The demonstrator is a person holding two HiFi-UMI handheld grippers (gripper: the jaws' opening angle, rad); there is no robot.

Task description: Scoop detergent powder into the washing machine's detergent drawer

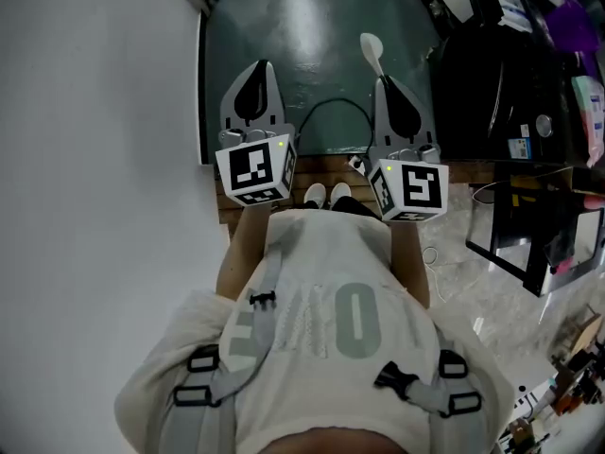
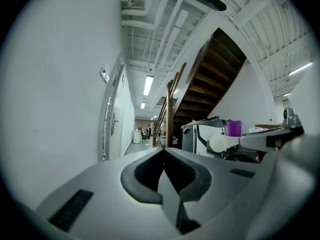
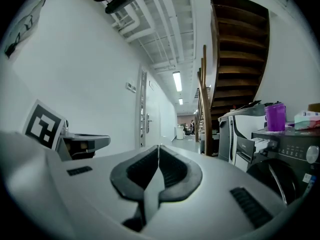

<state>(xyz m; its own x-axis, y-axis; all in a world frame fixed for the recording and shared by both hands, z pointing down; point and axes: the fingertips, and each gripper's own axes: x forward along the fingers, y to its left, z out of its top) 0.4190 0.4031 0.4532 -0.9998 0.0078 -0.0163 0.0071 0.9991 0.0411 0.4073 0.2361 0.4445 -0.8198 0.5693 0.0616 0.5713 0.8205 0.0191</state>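
In the head view both grippers are held out in front of the person, over a dark green floor. My right gripper (image 1: 383, 81) is shut on the handle of a white scoop (image 1: 371, 47), whose bowl sticks out past the jaw tips. From the left gripper view that scoop bowl (image 2: 218, 143) shows at the right, and nothing can be seen in it. My left gripper (image 1: 259, 66) is shut with nothing in it. The dark washing machine (image 3: 287, 159) stands to the right with a pale drawer (image 3: 260, 145) pulled out. A purple container (image 3: 275, 117) rests on top of the machine.
A white wall (image 1: 95, 159) runs close along the left, with a door (image 3: 143, 119) further on. A wooden staircase (image 3: 235, 59) rises ahead over a long corridor. A black cable (image 1: 331, 107) loops on the floor. A black frame (image 1: 529, 225) stands at the right.
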